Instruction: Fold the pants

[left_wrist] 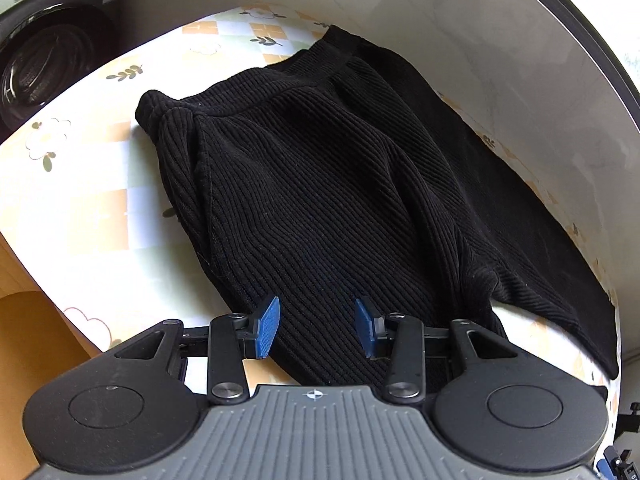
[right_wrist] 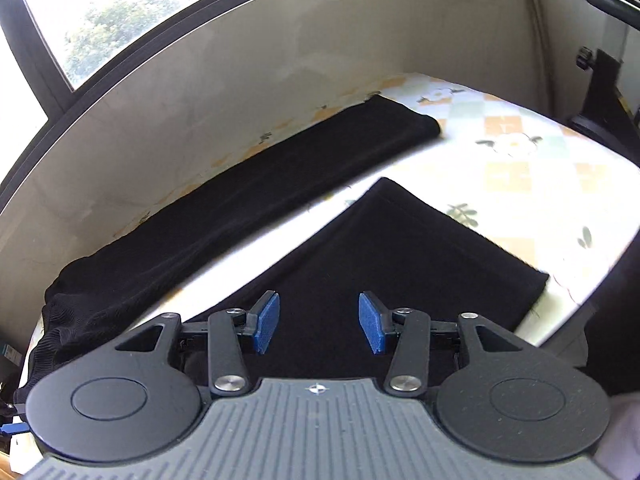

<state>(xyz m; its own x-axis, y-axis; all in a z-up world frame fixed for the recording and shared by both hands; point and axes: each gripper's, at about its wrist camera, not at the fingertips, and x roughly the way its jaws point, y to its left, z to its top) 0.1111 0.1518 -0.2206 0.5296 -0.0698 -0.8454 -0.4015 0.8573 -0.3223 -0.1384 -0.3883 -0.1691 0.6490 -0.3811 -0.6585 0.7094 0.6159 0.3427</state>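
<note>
1. Black ribbed pants (left_wrist: 320, 184) lie spread on the floral-clothed worktop (left_wrist: 80, 184), waistband at the far left end, legs splayed toward the right.
2. The left gripper (left_wrist: 316, 328) hovers released over the near leg; the right gripper (right_wrist: 319, 322), also released, hangs above that leg's hem end.
3. Risk: the thick knit may bunch if only one layer is pinched, skewing the fold.

A table covered by a checked floral tablecloth (left_wrist: 92, 184) stands against a pale wall (right_wrist: 208, 92). A front-loading washing machine (left_wrist: 44, 52) sits beyond its far corner. Above the wall, a window (right_wrist: 104, 12) shows what looks like foliage.
</note>
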